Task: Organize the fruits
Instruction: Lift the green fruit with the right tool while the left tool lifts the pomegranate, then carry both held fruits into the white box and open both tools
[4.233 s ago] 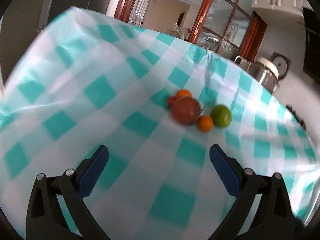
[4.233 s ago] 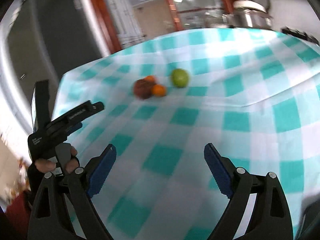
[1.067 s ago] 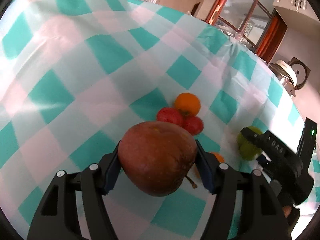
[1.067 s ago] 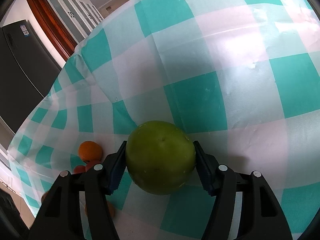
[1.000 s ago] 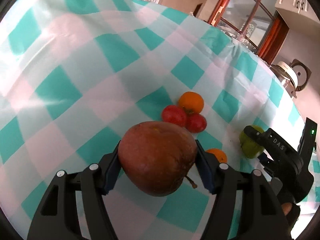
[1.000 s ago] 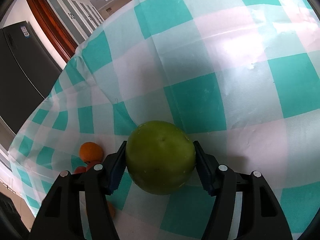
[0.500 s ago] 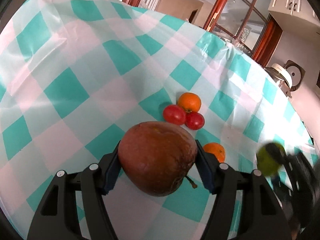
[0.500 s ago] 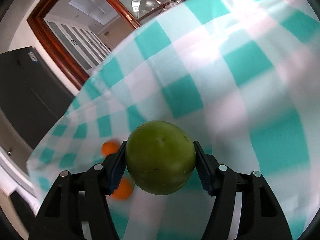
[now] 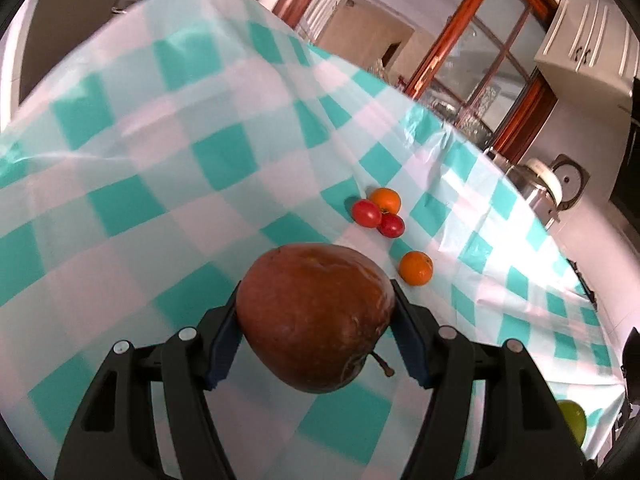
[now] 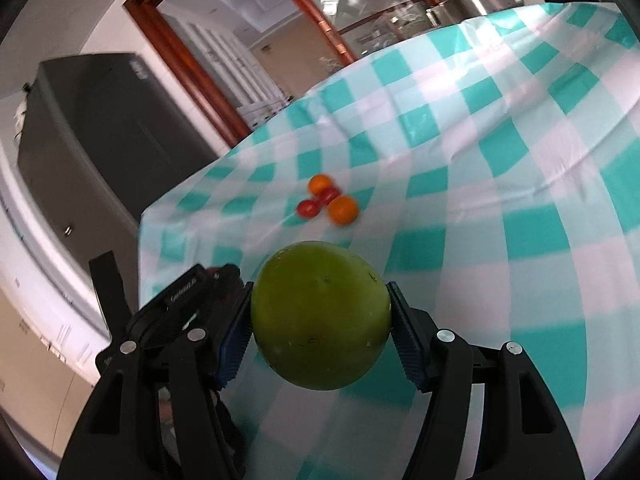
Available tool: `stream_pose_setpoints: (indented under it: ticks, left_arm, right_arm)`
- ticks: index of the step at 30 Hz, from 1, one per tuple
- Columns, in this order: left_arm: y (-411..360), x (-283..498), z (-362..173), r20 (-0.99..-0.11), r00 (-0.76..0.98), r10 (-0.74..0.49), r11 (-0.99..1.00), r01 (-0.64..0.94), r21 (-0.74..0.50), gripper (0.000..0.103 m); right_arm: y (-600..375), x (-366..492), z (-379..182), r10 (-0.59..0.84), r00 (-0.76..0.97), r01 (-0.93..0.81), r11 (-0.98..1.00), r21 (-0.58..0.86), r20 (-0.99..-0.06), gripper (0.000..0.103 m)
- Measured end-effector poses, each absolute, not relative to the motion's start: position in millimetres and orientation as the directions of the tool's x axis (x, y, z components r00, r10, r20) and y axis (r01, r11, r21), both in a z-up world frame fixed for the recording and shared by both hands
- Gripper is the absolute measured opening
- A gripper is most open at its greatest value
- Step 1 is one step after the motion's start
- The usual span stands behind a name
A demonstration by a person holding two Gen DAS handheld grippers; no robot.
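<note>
My left gripper (image 9: 316, 344) is shut on a large red-brown apple (image 9: 316, 316) and holds it above the checked tablecloth (image 9: 168, 184). My right gripper (image 10: 320, 332) is shut on a green apple (image 10: 320, 320), also lifted; it also shows at the lower right of the left wrist view (image 9: 572, 420). On the cloth lie two oranges (image 9: 416, 268) (image 9: 385, 200) and two small red tomatoes (image 9: 366, 213) (image 9: 391, 225). The same cluster shows in the right wrist view, with an orange (image 10: 342, 209) in front. The left gripper's body (image 10: 184, 296) shows at the left there.
A dark fridge (image 10: 100, 128) stands past the table's far left edge. A wood-framed glass door (image 9: 480, 60) and a metal cooker (image 9: 540, 188) are behind the table. The cloth is wrinkled near the far edge.
Both grippers, each holding its fruit, have pulled back and up from the cluster. The right one swung furthest, so the green apple now sits at the lower right of the left view.
</note>
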State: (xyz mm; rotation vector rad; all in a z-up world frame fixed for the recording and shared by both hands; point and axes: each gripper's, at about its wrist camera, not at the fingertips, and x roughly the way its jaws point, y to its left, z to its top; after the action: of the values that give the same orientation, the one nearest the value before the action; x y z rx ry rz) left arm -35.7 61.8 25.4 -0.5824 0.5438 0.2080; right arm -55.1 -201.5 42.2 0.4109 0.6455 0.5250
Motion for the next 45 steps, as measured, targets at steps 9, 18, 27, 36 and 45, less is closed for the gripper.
stream_pose_setpoints:
  ticks: [9, 18, 27, 36, 45]
  left_arm:
    - [73.7, -134.8, 42.9, -0.518, 0.851, 0.089, 0.870, -0.319, -0.375, 0.067]
    - [117.6, -247.9, 37.5, -0.511, 0.838, 0.190, 0.866, -0.388, -0.315, 0.067]
    - [194.4, -336.1, 9.6, -0.599, 0.731, 0.327, 0.804, -0.548, -0.230, 0.067]
    - [241.9, -330.6, -72.6, -0.807, 0.521, 0.279, 0.757, -0.636, -0.149, 0.067]
    - [264.9, -281.8, -143.0, -0.908, 0.370, 0.197, 0.780, -0.620, -0.083, 0.067]
  right_arm:
    - [-161.5, -126.6, 38.2, 0.639, 0.582, -0.474, 0.769, 0.429, -0.503, 0.062]
    - [-82.1, -207.2, 36.6, 0.712, 0.440, -0.713, 0.647, 0.270, -0.547, 0.062]
    - [-4.4, -278.9, -1.4, 0.694, 0.248, -0.886, 0.445, 0.132, -0.676, 0.062]
    - [64.7, -299.2, -65.5, 0.519, 0.188, -0.944, 0.330, -0.007, -0.834, 0.062]
    - [127.1, -298.3, -123.4, 0.320, 0.213, -0.946, 0.302, -0.114, -0.923, 0.062]
